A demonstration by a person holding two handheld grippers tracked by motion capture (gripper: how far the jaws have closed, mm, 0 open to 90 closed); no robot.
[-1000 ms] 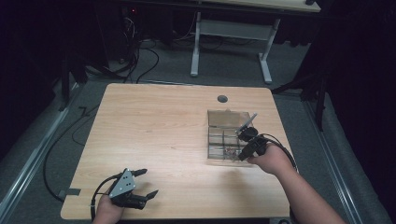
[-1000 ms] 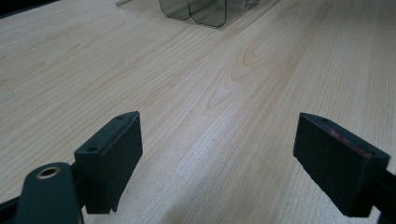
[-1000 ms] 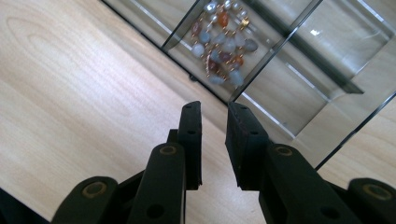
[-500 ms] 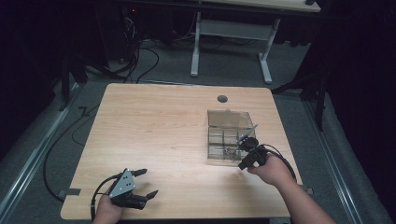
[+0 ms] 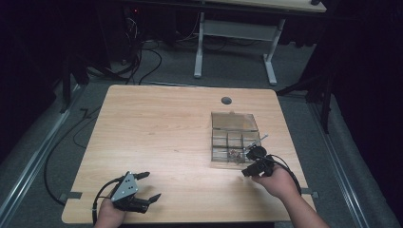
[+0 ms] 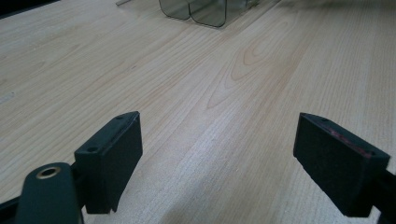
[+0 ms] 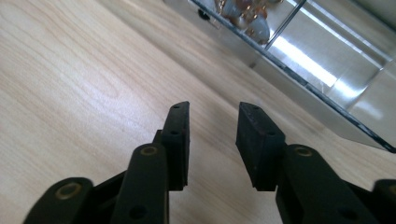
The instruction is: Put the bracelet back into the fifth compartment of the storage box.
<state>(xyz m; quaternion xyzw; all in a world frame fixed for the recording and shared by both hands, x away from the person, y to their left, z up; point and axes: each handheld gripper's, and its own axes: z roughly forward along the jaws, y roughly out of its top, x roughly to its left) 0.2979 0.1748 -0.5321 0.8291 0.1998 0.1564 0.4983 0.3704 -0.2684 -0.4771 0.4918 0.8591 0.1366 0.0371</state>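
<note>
With the clear compartment box (image 5: pixel 234 138) lying right of centre, the right gripper (image 7: pixel 212 140), jaws slightly parted and empty, should be aligned squarely first, while the left gripper (image 5: pixel 148 186) is held wide open

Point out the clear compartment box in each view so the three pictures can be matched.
High view: the clear compartment box sits on the right half of the wooden table, just beyond the right gripper.
Left gripper view: its near wall shows at the top edge, middle.
Right gripper view: it crosses the top right corner, small pieces inside.
Shared landmark: the table's wood grain.
</note>
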